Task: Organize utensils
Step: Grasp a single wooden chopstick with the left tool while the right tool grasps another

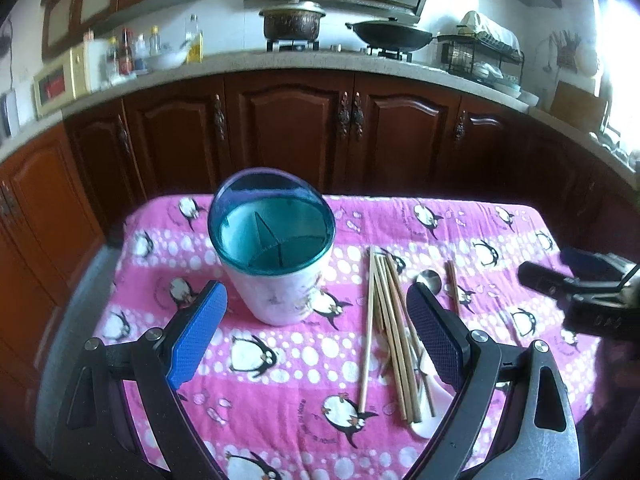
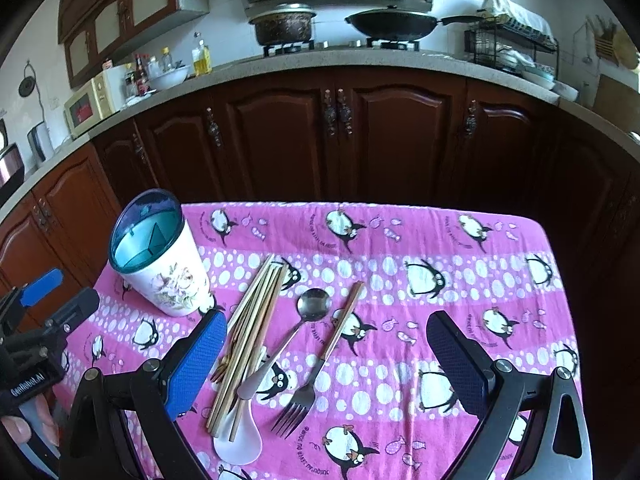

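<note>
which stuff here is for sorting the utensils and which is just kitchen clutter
For the job:
- divided holder, nothing in it yet
- chopsticks in a loose pile
- metal spoon
- fork
- white spoon under the chopsticks
- left gripper and right gripper, jaws open

Just lying about:
- pot and wok on the stove
- bottles
- dish rack

Black hand-held gripper (image 2: 326, 354), blue textured pads (image 2: 196, 354), silver screws

1. White floral utensil holder (image 2: 166, 268), teal divided insert, upright at cloth's left.
2. Bamboo chopsticks (image 2: 250, 328) bundled flat beside it, over a white spoon (image 2: 240, 440).
3. Metal spoon (image 2: 314, 304) and fork (image 2: 298, 404) flat, right of them.
</note>
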A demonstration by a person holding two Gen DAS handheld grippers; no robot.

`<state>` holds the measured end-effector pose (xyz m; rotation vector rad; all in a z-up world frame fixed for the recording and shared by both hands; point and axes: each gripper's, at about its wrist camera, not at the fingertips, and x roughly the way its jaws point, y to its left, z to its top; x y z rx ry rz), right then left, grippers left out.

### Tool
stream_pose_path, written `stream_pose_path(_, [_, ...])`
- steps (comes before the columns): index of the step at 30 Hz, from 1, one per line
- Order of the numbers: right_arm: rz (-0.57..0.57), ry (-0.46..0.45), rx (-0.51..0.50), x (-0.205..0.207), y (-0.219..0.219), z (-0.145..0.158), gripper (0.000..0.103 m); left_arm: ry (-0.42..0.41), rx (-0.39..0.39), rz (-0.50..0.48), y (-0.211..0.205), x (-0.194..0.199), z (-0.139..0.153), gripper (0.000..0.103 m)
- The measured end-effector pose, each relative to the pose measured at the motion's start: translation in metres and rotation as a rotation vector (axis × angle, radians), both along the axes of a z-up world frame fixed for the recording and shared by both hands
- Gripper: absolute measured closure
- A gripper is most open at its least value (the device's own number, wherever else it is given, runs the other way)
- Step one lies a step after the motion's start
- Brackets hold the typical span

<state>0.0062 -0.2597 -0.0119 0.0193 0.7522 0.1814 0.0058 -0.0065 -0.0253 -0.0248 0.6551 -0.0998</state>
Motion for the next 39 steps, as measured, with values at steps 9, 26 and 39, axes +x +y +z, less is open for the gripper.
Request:
stream_pose_path(9, [0.121,0.231,0.131,0.063,0.025,-0.059,0.053,0.112,-0.082,-0.027,0.005,0.015,-0.030,0.013])
stream_pose_path(26, [0.177,0.440,0.309,0.108,0.036,-0.121,0.096,0.394,-0.146,-0.138,-0.029,0.071,-0.119,0.068])
stream_pose_path(39, [0.273,0.512,0.284,0.060,0.019,-0.122,0.097,0.476,-0.146,-0.158,-0.002,0.014,-0.115,0.098])
